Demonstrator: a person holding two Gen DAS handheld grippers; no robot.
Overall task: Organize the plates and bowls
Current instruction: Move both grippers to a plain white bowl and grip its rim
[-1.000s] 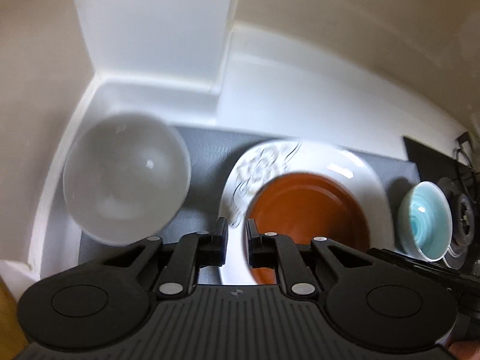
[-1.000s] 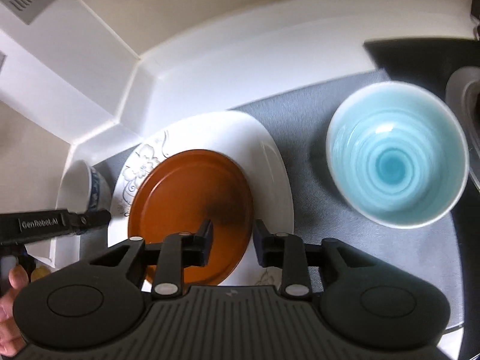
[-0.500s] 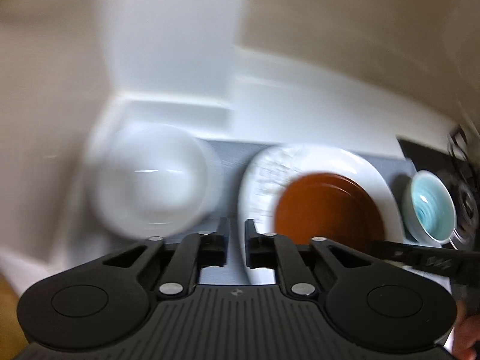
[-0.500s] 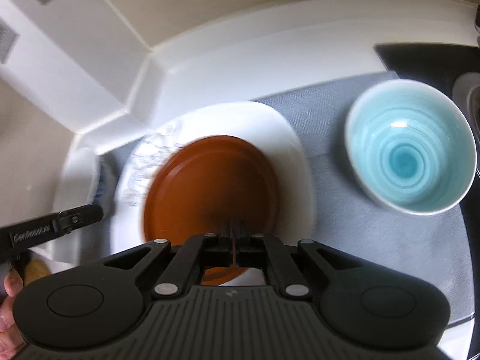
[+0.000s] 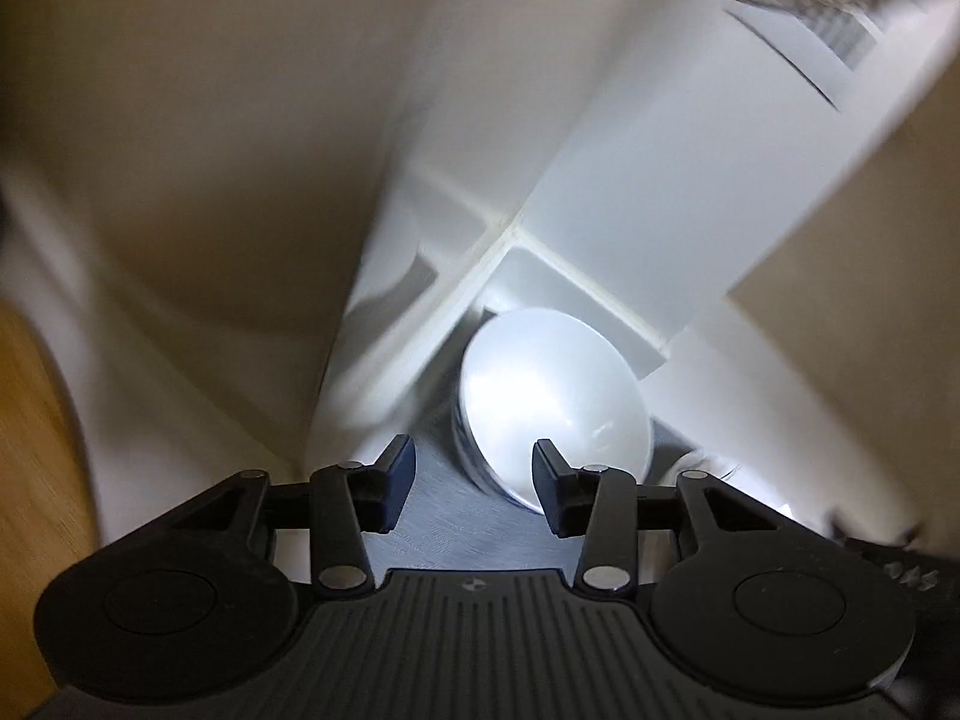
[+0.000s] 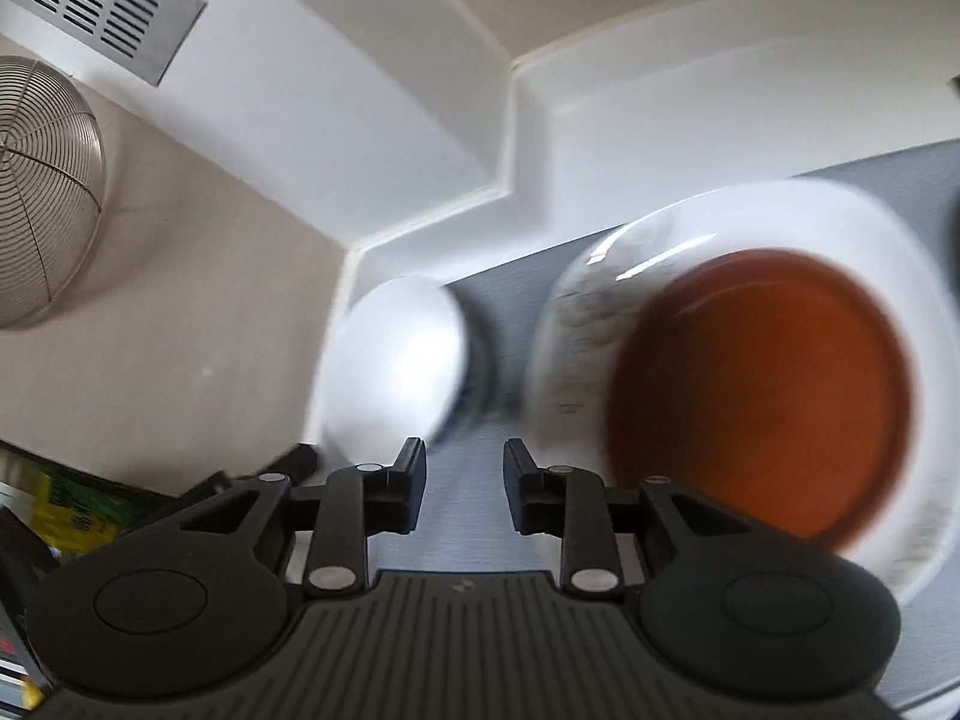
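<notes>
Opening, the left gripper (image 5: pixel 474 483) and right gripper (image 6: pixel 465 483) are each seen empty over the grey mat (image 6: pixel 462 534). One white bowl (image 6: pixel 396 360) is placed just ahead-left of the right claw; one brown plate (image 6: pixel 762 390) is stacked on one white plate (image 6: pixel 840 222) ahead-right.

The white bowl (image 5: pixel 555 402) looks like glazed ceramic, glossy, with bright highlights on its smooth inside. The brown plate (image 6: pixel 765 396) has a smooth, softly shiny glaze and sits on a large white plate (image 6: pixel 888 252), also glossy, though blur makes its faint printed pattern hard to read. The grey mat (image 6: pixel 465 516) is matt with a fine woven-looking texture. The left gripper (image 5: pixel 474 483) and right gripper (image 6: pixel 465 483) are matt black plastic with small shiny metal pins. The wire strainer (image 6: pixel 42 192) is bare metal mesh
</notes>
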